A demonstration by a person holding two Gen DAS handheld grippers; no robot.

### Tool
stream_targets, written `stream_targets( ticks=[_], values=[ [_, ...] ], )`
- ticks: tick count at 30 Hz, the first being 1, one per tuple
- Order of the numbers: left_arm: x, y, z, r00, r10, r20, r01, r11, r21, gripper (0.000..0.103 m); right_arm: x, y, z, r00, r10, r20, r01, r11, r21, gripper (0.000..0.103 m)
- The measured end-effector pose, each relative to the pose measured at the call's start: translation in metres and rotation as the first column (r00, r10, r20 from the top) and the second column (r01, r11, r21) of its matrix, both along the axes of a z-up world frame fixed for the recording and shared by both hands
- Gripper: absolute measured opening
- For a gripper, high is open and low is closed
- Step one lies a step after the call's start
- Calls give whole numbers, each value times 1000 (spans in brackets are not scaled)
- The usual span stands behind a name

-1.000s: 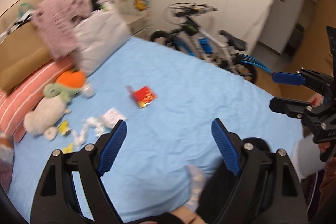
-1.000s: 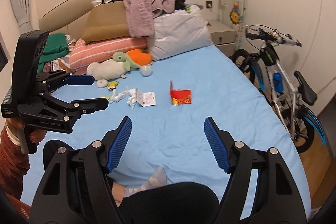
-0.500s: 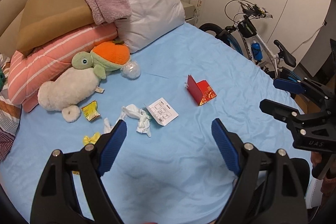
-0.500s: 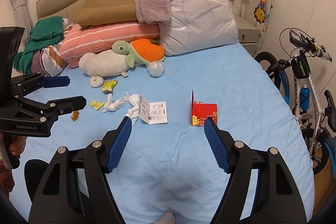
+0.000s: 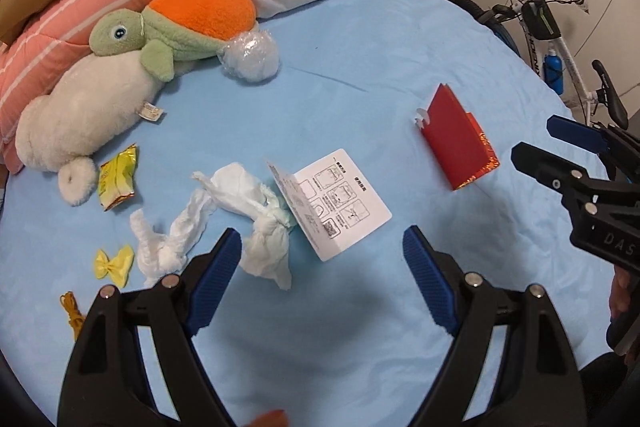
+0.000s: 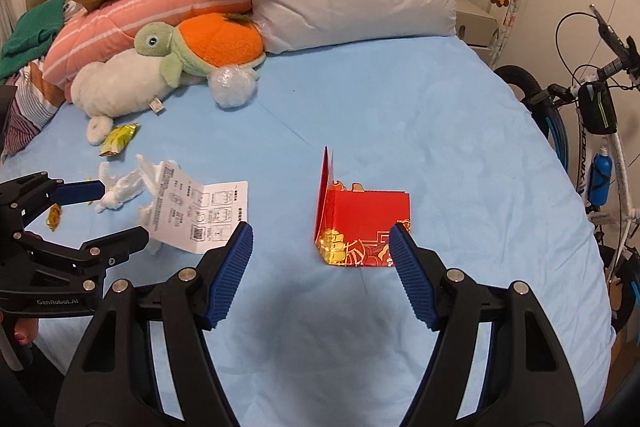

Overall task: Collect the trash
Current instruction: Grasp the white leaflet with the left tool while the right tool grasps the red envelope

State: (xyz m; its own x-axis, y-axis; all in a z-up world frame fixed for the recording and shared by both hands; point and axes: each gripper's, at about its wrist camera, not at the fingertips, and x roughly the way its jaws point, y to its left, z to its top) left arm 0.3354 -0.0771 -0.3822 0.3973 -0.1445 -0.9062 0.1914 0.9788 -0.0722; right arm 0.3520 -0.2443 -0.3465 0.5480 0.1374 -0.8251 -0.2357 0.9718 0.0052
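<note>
A smooth light-blue sheet [image 5: 360, 39] fills both views, faintly creased. In the left wrist view the left gripper [image 5: 322, 263] stands wide with nothing between its ribbed blue pads; just above its left pad lies crumpled white tissue [image 5: 248, 211], twisted into knots, touching a folded white leaflet [image 5: 340, 203] printed with small diagrams at frame centre. A crinkly yellow wrapper [image 5: 118, 177] sits at mid-left, a small yellow bow [image 5: 114, 264] and a thin gold string [image 5: 72, 313] at lower left. A glossy red envelope [image 5: 460, 143] with gold edging stands tented at right centre. In the right wrist view the right gripper [image 6: 320, 255] is also wide and empty, and the envelope [image 6: 368, 223] sits just above and between its pads. A ball of clear plastic film [image 5: 250, 57] rests against a fuzzy plush turtle [image 5: 180, 23] with an orange shell, upper left, before a striped pink pillow [image 5: 80, 23]. A bike [image 6: 600, 131] stands at the right edge
</note>
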Motion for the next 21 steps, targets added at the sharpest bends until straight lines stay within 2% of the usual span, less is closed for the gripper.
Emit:
stream_targets(
  ticks=[3, 5, 6, 8, 10, 11, 13, 14, 15, 16, 17, 21],
  values=[
    [16, 0, -25, 999, 28, -20, -28, 1000, 9, 83, 20, 4, -26, 1000, 11, -11, -12, 1000, -29, 67],
    [23, -2, -39, 999, 39, -28, -39, 999, 18, 81, 32, 5, -42, 1000, 18, -26, -19, 999, -35, 62],
    [25, -2, -43, 999, 43, -29, -42, 999, 20, 80, 36, 6, -48, 999, 22, -32, -24, 999, -40, 56],
    [28, -4, -51, 999, 43, -30, -42, 999, 19, 61, 44, 8, -60, 998, 34, -44, -37, 998, -60, 50],
    [30, -8, -53, 999, 37, 1, -37, 998, 48, 54, 49, 9, -69, 998, 40, -49, -44, 997, -69, 43],
    [31, -11, -52, 999, 27, 19, -28, 998, 64, 44, 52, 9, -74, 997, 45, -56, -49, 996, -69, 40],
    [36, -16, -53, 1000, 3, 17, -4, 998, 66, 32, 55, 9, -79, 996, 55, -69, -60, 996, -63, 16],
    [38, -16, -55, 1000, 4, 6, -5, 999, 52, 21, 55, 10, -81, 995, 64, -73, -69, 996, -63, 10],
    [40, -15, -57, 1000, 9, -10, -9, 999, 32, 14, 55, 11, -82, 994, 73, -75, -78, 995, -66, 2],
    [42, -14, -59, 999, 12, -30, -12, 1000, 4, 9, 53, 12, -81, 994, 80, -72, -86, 993, -80, 1],
    [43, -14, -61, 999, 16, -37, -16, 1000, -11, 7, 50, 13, -79, 994, 89, -64, -95, 991, -95, 1],
    [35, -17, -52, 1000, 2, -2, -2, 1000, -4, 3, 40, 13, -64, 993, 109, -49, -113, 989, -92, 1]
  ],
)
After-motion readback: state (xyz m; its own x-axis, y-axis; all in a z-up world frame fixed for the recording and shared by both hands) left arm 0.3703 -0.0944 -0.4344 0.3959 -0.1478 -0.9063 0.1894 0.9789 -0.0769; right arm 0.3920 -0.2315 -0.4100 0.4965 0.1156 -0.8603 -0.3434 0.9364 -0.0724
